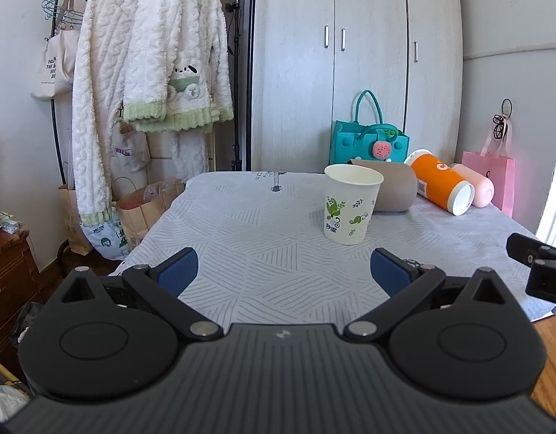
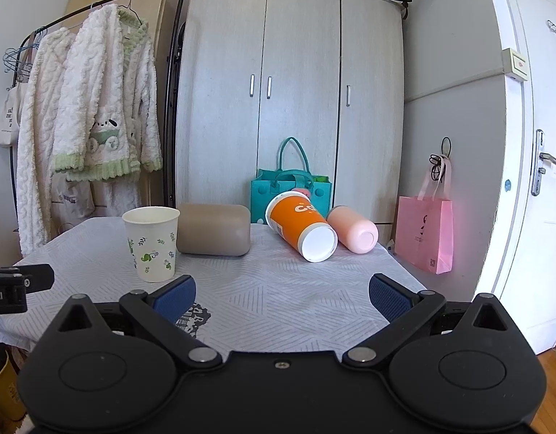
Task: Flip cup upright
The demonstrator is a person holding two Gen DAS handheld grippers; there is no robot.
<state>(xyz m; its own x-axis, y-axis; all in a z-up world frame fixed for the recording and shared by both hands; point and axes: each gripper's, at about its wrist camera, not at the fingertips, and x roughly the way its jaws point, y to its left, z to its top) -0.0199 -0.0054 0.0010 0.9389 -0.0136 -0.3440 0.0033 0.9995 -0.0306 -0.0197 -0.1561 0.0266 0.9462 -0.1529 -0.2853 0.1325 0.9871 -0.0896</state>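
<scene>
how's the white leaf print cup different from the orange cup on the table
The white leaf-print cup stands upright, mouth up; the orange cup lies on its side, white base facing the camera. The white leaf-print cup is white with green leaves; the orange cup is orange with white lettering. The orange cup touches a pink cup. Both rest on the patterned tablecloth, ungripped.

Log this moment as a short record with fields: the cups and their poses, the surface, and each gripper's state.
surface: table with patterned cloth
paper cup: upright, mouth up, leaf print
taupe cup: on its side, behind the paper cup
orange cup: on its side, white base towards the right wrist camera
pink cup: on its side, against the orange cup
left gripper: open, holding nothing
right gripper: open, holding nothing
cups left to flip: three
</scene>
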